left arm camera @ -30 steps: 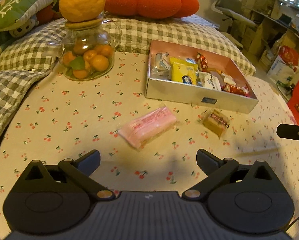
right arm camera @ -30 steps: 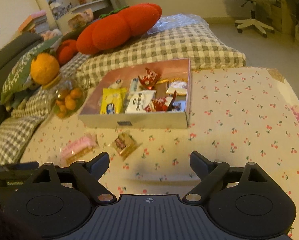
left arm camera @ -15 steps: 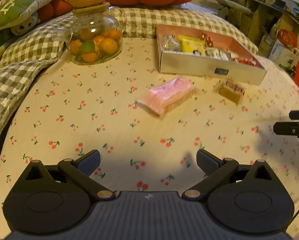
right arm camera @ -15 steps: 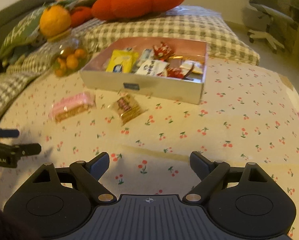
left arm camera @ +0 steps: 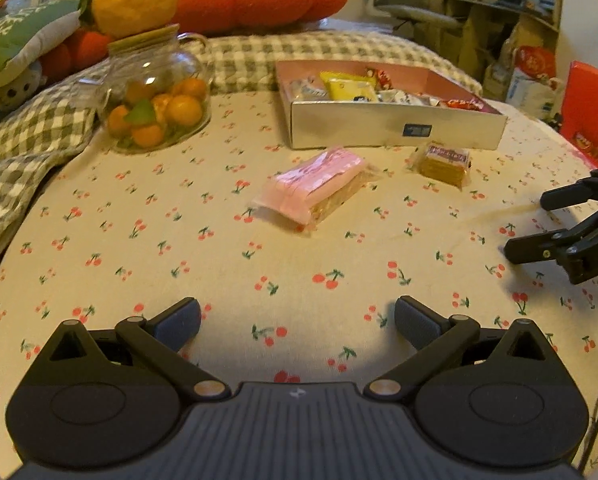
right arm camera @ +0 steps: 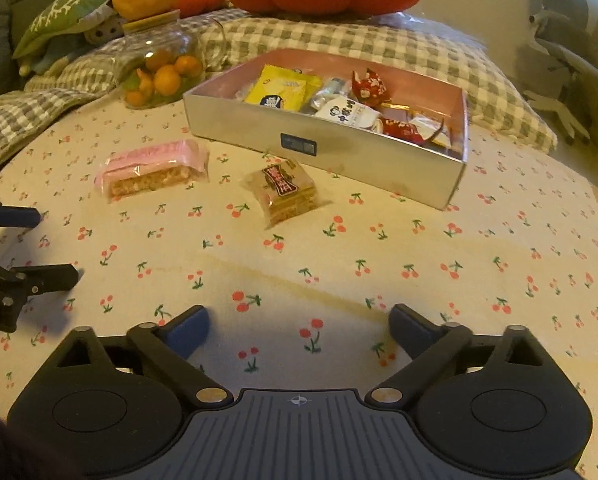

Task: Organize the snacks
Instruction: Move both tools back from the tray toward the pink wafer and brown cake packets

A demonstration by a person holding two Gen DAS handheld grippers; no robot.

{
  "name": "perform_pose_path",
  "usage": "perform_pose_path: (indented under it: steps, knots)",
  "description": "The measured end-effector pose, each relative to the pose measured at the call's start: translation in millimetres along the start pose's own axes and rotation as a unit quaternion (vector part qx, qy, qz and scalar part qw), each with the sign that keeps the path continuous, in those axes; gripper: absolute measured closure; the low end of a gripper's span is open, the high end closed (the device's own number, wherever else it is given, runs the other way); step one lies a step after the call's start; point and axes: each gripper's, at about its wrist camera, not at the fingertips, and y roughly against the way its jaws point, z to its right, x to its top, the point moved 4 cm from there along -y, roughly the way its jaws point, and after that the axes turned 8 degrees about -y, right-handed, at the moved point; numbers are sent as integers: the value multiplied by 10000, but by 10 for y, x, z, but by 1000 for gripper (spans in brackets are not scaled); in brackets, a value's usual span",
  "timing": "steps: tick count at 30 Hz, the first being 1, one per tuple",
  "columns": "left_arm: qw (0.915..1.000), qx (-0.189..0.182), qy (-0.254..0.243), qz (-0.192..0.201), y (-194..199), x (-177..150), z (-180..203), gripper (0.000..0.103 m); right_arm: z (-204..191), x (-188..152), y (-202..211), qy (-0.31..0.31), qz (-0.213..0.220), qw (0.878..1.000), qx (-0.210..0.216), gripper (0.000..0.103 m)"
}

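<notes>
The cherry-print tablecloth [left arm camera: 147, 240] spreads under me. The silver box [right arm camera: 339, 152] of snacks sits at the far side (near a glass jar [left arm camera: 155, 92] of oranges). Before it lie the pink wafer pack [left arm camera: 315, 188] and small brown snack [right arm camera: 287, 190], apart. My left gripper [left arm camera: 297, 320] gapes empty; my right gripper [right arm camera: 299, 324] has just been opening, nothing between.

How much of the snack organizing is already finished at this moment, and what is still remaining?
Done: several snacks already lie in the silver box. In hand: nothing; the left gripper and right gripper are both open and empty above the cloth. Left: the pink-wrapped bar and the square brown snack lie outside, in front of the box.
</notes>
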Motion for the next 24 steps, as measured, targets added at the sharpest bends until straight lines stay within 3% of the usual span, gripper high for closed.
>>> perform_pose_path:
  steps: [10, 24]
  knots:
    - [9989, -237, -263, 298, -242, 200, -20, 0, 11, 196, -205, -30, 384, 9993, 26, 0]
    - [9996, -93, -117, 258, -473, 423, -57, 0, 16, 452, -448, -101, 574, 9983, -52, 0]
